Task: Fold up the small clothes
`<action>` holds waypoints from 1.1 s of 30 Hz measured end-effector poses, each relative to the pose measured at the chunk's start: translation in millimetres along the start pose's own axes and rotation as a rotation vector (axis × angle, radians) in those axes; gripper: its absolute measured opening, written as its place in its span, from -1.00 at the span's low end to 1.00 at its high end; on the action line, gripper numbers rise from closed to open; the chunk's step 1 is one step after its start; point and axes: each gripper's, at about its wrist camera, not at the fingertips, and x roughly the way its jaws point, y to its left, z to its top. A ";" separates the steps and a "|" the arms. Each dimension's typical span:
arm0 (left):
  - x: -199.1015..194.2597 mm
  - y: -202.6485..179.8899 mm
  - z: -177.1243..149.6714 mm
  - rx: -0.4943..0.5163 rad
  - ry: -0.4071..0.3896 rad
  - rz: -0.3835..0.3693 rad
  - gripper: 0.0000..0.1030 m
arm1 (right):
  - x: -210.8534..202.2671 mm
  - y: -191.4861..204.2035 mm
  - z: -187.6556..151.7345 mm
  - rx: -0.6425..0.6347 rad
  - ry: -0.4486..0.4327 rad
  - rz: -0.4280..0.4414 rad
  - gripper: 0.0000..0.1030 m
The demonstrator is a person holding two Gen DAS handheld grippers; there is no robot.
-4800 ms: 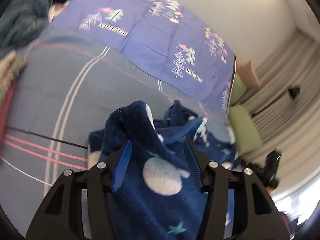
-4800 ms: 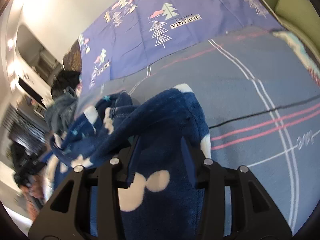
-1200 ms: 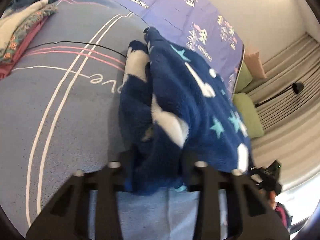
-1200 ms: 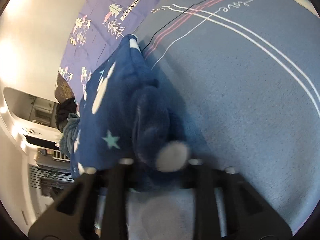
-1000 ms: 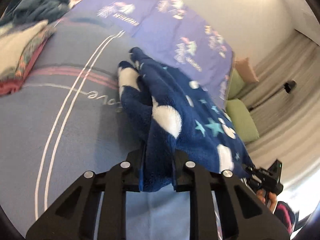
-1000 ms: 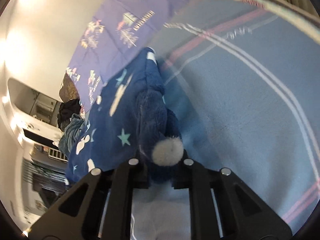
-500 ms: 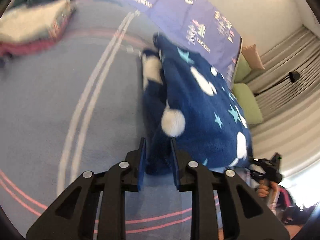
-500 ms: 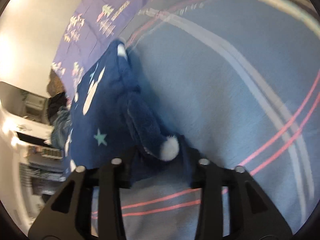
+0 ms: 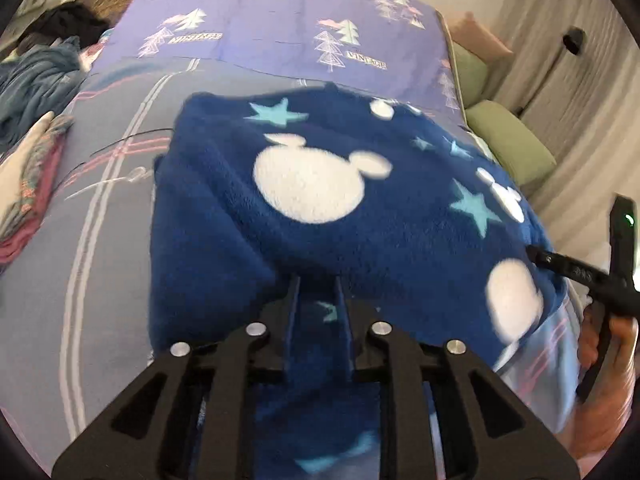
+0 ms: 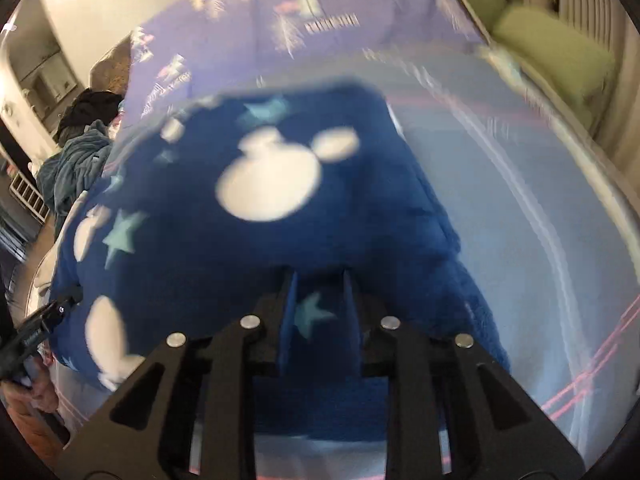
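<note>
Fleece garment [image 9: 320, 184], previously bunched, now spreads flat between left gripper [image 9: 317, 296] and right gripper [image 10: 318, 292]; both clamp its near edge, ready for folding.

R gripper [image 10: 318, 286] clamped on near edge of navy fleece garment [image 10: 248, 208] w/ white mouse-heads & teal stars, draped over grey-blue striped bedsheet [image 10: 520, 208]; purple tree-print cover [image 10: 288, 20] behind, green cushions [image 10: 552, 48] top right; view blurred.
</note>
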 end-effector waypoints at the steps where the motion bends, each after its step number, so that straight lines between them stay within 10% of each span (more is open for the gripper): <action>1: -3.8 -0.6 -3.1 0.027 -0.014 -0.001 -0.65 | -2.2 -3.5 -1.8 0.016 0.000 0.014 -0.57; 12: -30.7 -5.8 37.4 0.023 -0.076 0.008 -0.41 | -39.0 24.2 46.5 -0.139 -0.167 -0.075 -0.38; 17: 19.9 16.7 55.4 -0.027 0.053 0.100 0.01 | 39.9 -10.0 64.1 -0.055 0.023 -0.148 -0.35; 23: 17.7 15.8 40.6 0.033 -0.018 0.072 0.01 | 29.9 5.0 54.6 -0.165 -0.064 -0.219 -0.33; 33: -39.7 47.8 28.7 -0.115 -0.116 0.078 0.17 | -35.8 81.1 6.0 -0.413 -0.158 -0.042 0.11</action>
